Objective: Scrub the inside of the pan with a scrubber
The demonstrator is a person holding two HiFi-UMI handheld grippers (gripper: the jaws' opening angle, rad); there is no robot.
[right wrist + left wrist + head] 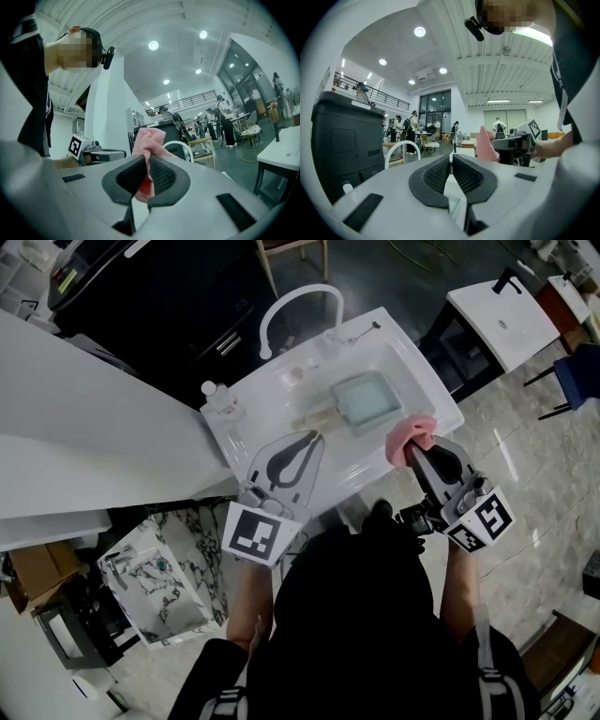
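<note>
A square pale-green pan point(364, 397) with a light handle point(314, 418) lies in the white sink point(417, 367). My right gripper point(413, 450) is shut on a pink mesh scrubber point(412, 432), held in the air over the sink's near right corner, apart from the pan. In the right gripper view the scrubber point(148, 140) sticks up out of the closed jaws of the right gripper point(146, 164). My left gripper point(306, 440) hovers over the sink's near edge, left of the pan handle. Its jaws are shut with nothing between them; the left gripper view shows the same of that gripper point(451, 172).
A white arched faucet point(298, 304) stands at the sink's far side. A small clear bottle point(217, 396) sits on the counter's left corner. A metal utensil point(362, 332) lies near the far rim. A white table point(504, 319) stands to the right, and a marbled box point(167, 579) is on the floor.
</note>
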